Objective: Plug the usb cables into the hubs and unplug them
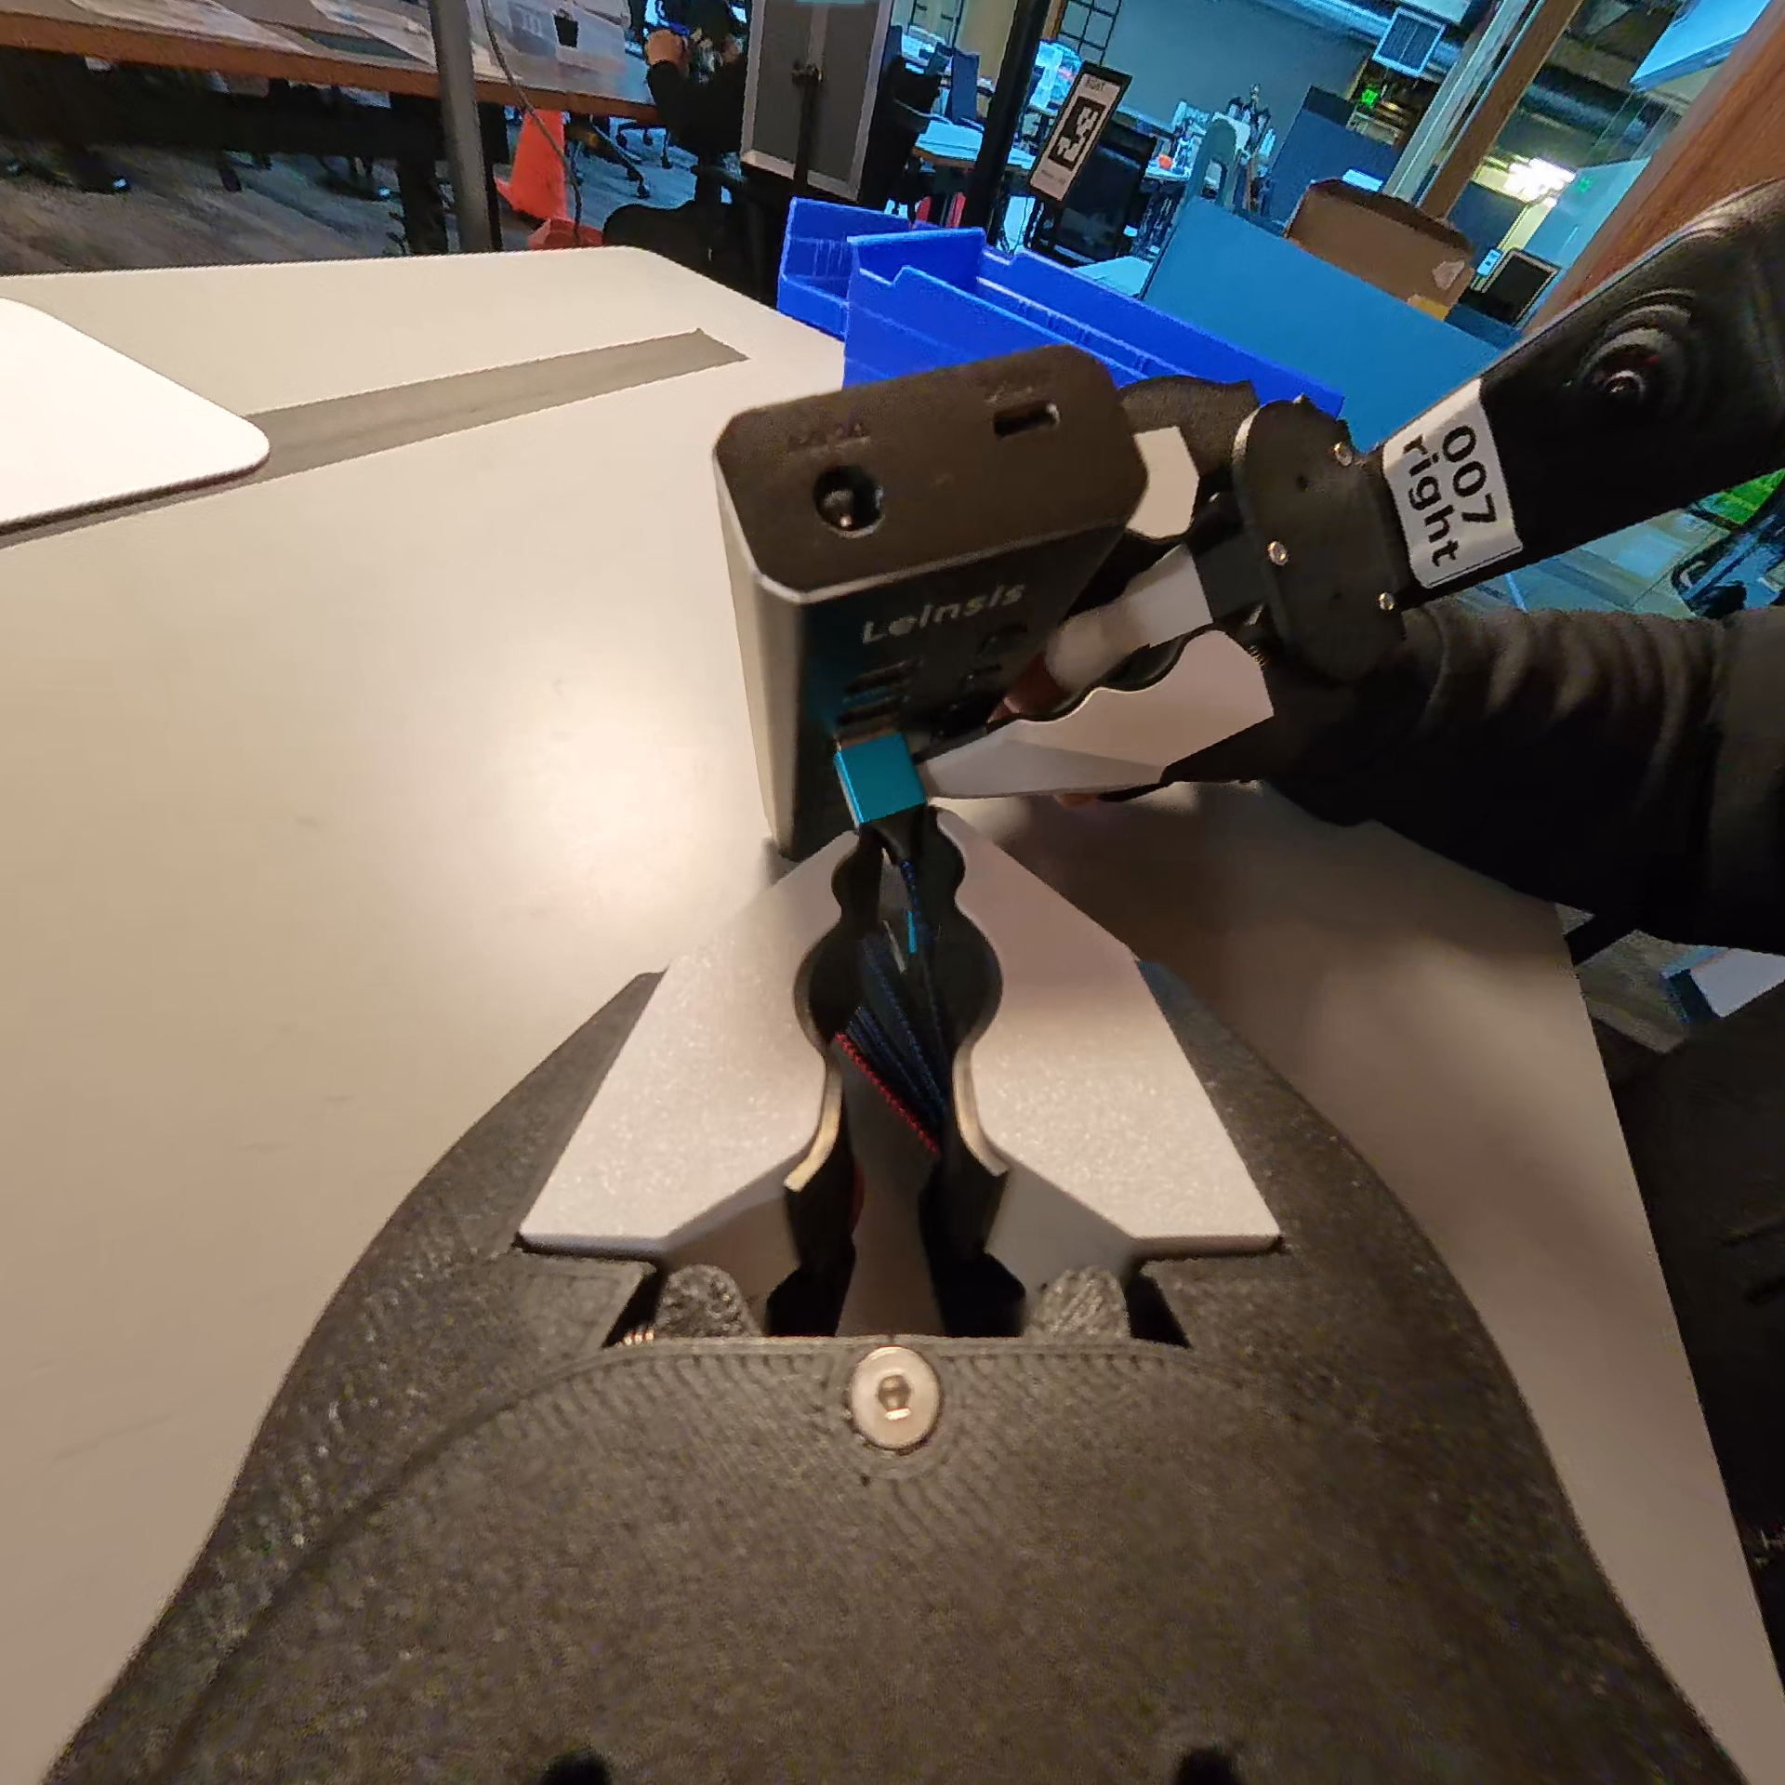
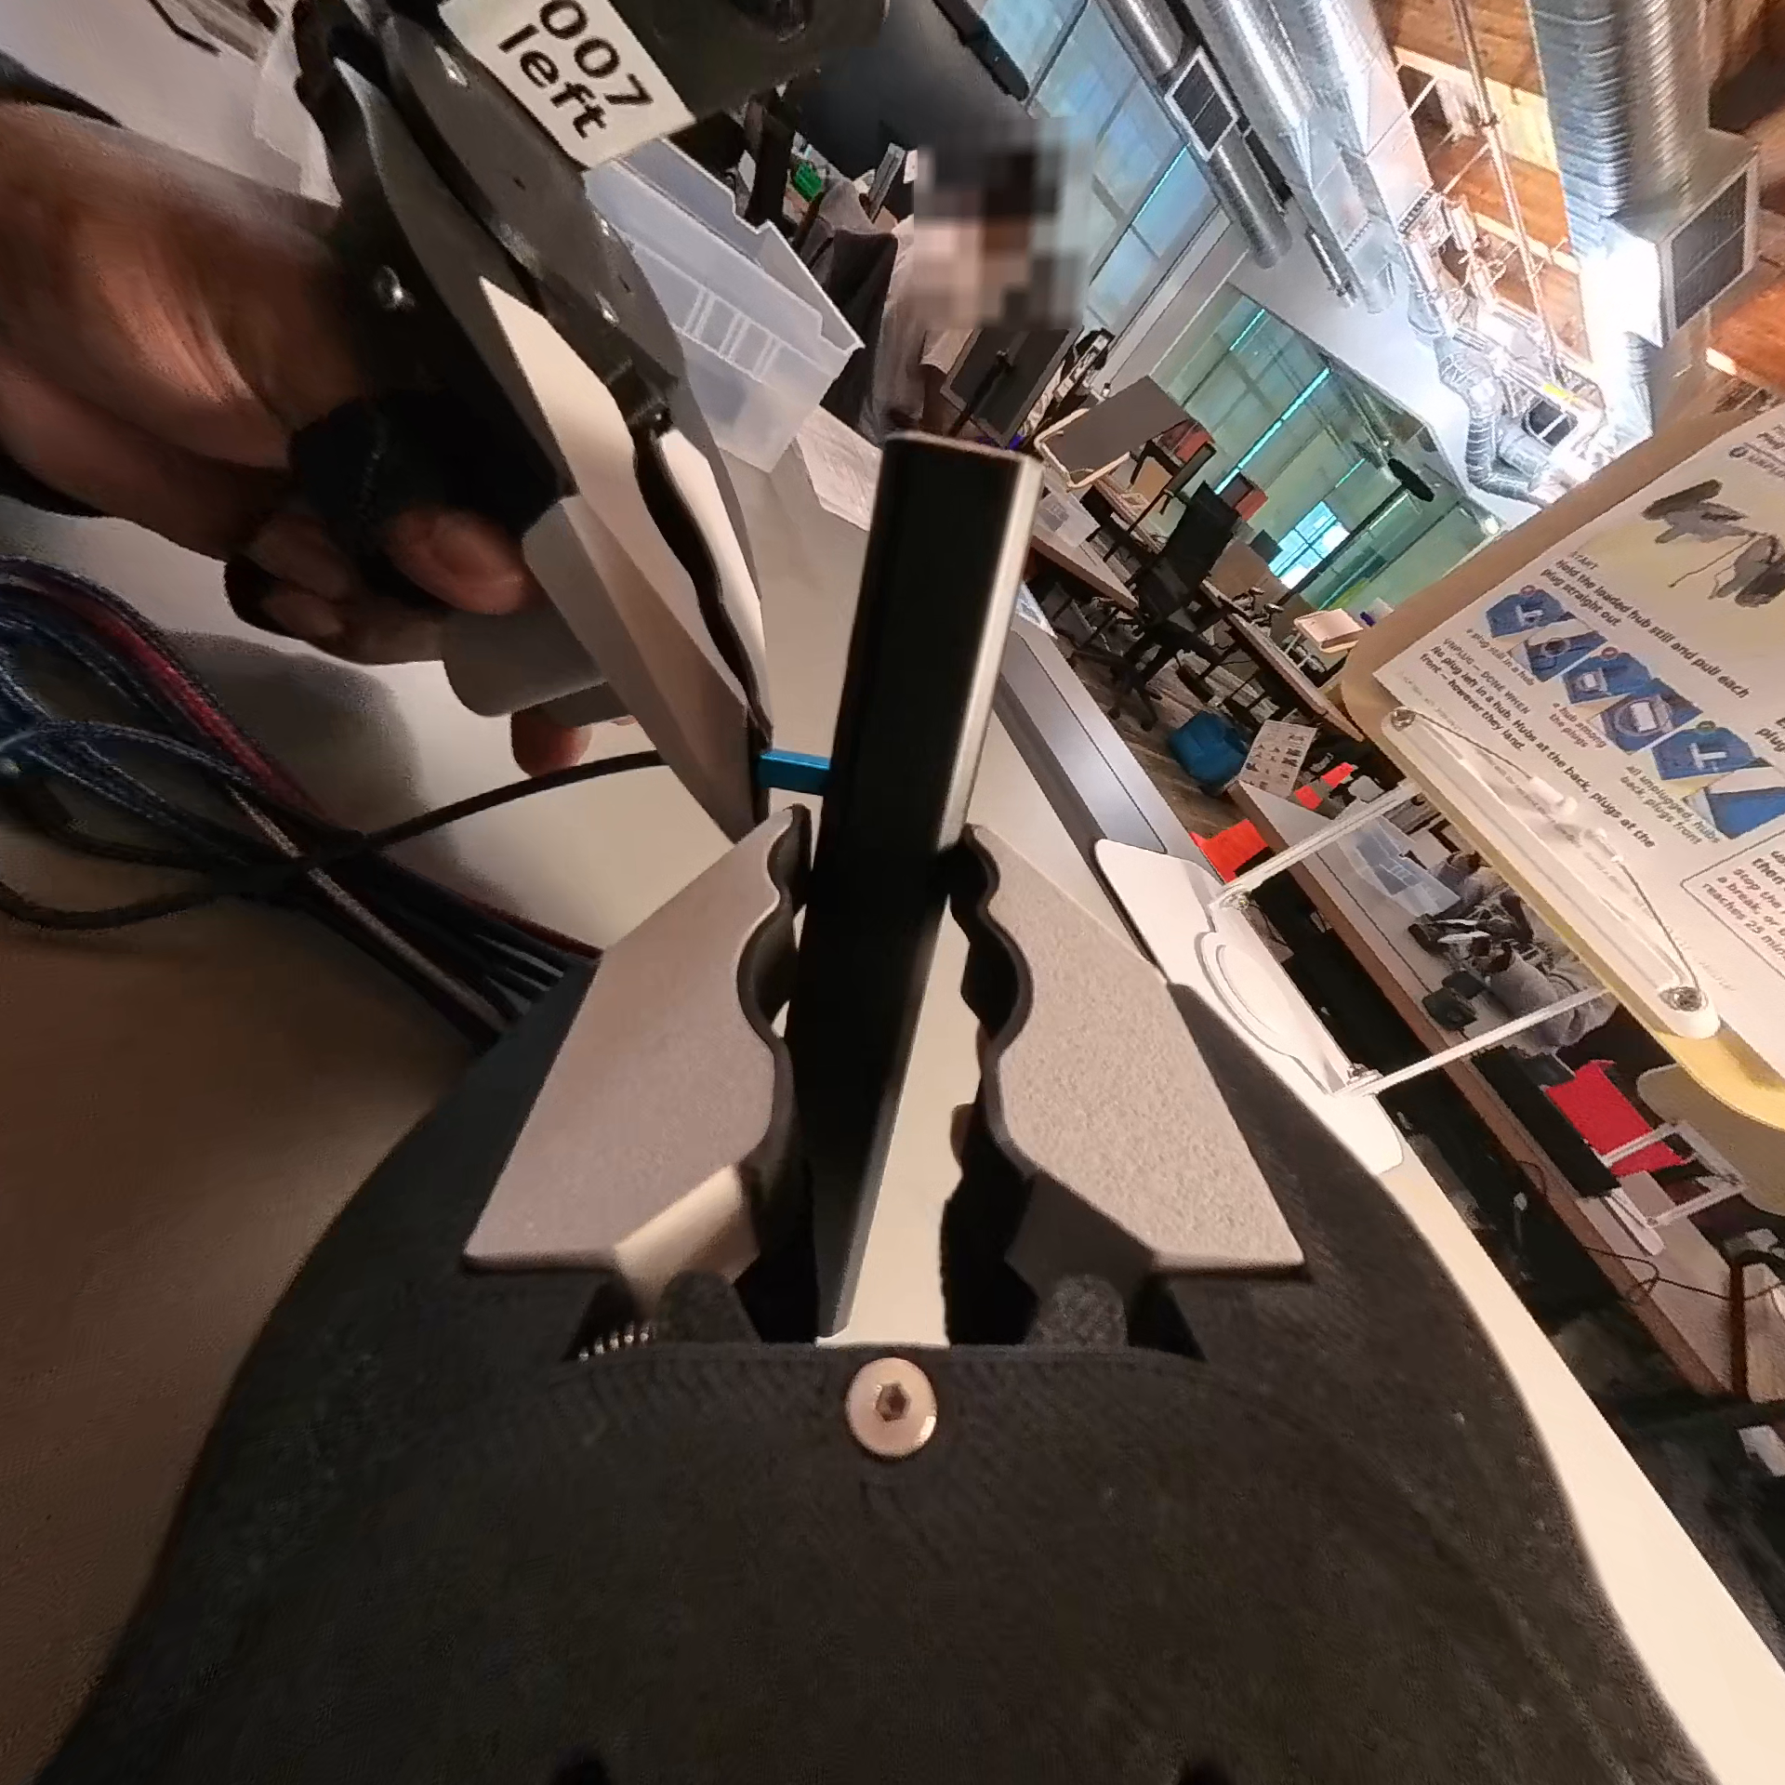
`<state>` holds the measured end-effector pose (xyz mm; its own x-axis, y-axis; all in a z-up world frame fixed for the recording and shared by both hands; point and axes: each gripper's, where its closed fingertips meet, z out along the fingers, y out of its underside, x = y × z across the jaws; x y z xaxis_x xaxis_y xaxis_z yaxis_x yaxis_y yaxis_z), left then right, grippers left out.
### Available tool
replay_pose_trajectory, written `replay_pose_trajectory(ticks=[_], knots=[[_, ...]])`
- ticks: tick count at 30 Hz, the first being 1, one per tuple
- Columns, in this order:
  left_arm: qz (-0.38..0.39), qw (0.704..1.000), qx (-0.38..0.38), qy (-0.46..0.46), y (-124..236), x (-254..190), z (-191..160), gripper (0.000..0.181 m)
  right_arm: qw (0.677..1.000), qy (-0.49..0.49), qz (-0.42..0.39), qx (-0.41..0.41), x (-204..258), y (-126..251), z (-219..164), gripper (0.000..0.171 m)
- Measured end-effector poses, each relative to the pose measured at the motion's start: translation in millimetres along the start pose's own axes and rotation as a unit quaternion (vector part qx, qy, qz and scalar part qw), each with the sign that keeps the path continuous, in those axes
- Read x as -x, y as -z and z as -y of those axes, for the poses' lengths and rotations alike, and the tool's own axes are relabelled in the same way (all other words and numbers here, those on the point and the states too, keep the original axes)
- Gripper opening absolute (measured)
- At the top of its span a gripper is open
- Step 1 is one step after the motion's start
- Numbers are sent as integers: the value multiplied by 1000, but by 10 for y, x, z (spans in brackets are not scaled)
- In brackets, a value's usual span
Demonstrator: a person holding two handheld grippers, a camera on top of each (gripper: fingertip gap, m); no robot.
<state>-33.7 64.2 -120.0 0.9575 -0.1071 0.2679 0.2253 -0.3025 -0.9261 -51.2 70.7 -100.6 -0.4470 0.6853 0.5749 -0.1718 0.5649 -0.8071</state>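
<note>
A: Where is the dark, flat metal USB hub [image 1: 918, 580]?

B: Held upright above the pale grey tabletop [image 1: 386, 773], clamped edge-on between the right tongs [image 2: 874, 850].

A: And the left tongs [image 1: 898, 850]?

B: Closed around the braided cable just behind a blue metal USB plug [image 1: 877, 778], which sits at a port on the hub's face. More braided cables [image 2: 145, 734] lie beside them.

Open-plan lab: long workbenches [image 1: 290, 58], blue bins [image 1: 966, 290], exposed ducts [image 2: 1207, 126].
</note>
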Motion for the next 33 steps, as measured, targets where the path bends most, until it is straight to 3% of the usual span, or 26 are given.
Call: replay_pose_trajectory(ticks=[6, 15, 33], knots=[[15, 1000, -27, 0, 71, 94, 127, 9, 999, -34, -24, -14, -53, -40, 13, 34], [19, 999, -26, -22, 87, 103, 155, 8, 992, -124, 4, -12, -84, -20, -14, 36], [49, 992, -51, -108, 168, 33, 332, 10, 970, -244, 17, 3, -276, 13, -268, 28]])
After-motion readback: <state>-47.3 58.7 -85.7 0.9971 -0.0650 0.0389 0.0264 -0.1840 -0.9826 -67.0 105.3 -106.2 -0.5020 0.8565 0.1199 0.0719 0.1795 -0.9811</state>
